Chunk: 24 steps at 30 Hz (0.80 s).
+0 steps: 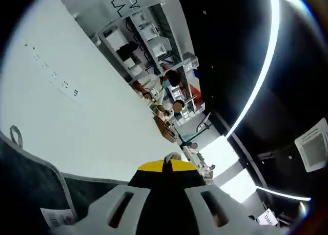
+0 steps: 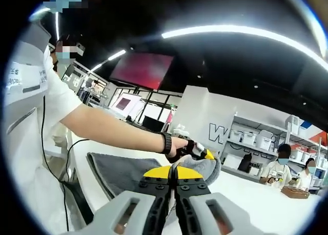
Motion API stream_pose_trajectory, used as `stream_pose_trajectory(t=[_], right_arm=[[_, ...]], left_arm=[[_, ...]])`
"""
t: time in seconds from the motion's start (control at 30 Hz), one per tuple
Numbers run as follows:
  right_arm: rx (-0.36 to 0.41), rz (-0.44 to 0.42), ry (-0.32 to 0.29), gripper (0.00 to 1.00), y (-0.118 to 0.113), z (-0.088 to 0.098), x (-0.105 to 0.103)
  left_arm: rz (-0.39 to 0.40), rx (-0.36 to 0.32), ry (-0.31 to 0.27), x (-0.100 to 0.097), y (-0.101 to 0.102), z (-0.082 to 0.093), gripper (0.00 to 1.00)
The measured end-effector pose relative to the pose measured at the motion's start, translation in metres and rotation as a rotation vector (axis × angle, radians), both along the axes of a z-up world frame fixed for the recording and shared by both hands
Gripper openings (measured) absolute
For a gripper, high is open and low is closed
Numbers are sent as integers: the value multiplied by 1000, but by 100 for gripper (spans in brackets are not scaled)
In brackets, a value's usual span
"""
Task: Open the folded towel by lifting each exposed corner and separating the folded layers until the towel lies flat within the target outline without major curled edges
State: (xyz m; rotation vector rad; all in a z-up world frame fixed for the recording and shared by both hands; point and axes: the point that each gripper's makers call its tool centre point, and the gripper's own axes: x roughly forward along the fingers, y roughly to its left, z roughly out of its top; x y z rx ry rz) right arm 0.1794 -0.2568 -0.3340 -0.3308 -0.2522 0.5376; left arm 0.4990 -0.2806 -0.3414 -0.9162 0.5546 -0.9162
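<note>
1. Here, in the right gripper view, the grey towel (image 2: 128, 171) lies on the white desk (image 2: 246, 199), with one part spread flat toward the near desk edge and a bunched fold raised at its far side.
2. Your left gripper (image 2: 197, 150), seen from the right gripper view with your hand (image 2: 177, 145) around it, sits right at that raised fold. It appears to pinch the cloth, though the jaw tips are too small to be sure.
3. Your right gripper (image 2: 173, 176) shows its yellow-tipped jaws pressed together at the bottom of its view, with the towel's edge directly at the tips. Whether cloth is caught between them cannot be told.
4. In the left gripper view, the dark towel edge with its hanging loop (image 1: 16, 136) lies along the desk's near side, and the left gripper's own tips (image 1: 166, 165) are drawn close together.
5. Step in hand, as judged: lifting a corner to part the folded layers. The towel is only partly opened.
6. Next move calls for carrying the raised fold outward and laying it down smoothly, without curling its edge.
</note>
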Motion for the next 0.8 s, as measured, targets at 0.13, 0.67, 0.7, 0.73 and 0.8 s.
stream_pose_trajectory(t=[0.13, 0.67, 0.7, 0.73, 0.8], right_arm=[[-1, -21, 0, 0, -5, -2, 0], [-93, -82, 15, 0, -16, -22, -1], [-92, -85, 20, 0, -17, -24, -1], [-92, -86, 22, 0, -18, -24, -1], [-101, -81, 40, 0, -19, -31, -2]], left_arm=[[1, -4, -5, 1, -1, 1, 0], [-21, -63, -44, -5, -16, 4, 0], [-20, -68, -46, -5, -16, 4, 0], [-22, -72, -46, -5, -16, 4, 0], [-31, -70, -55, -7, -19, 4, 0]])
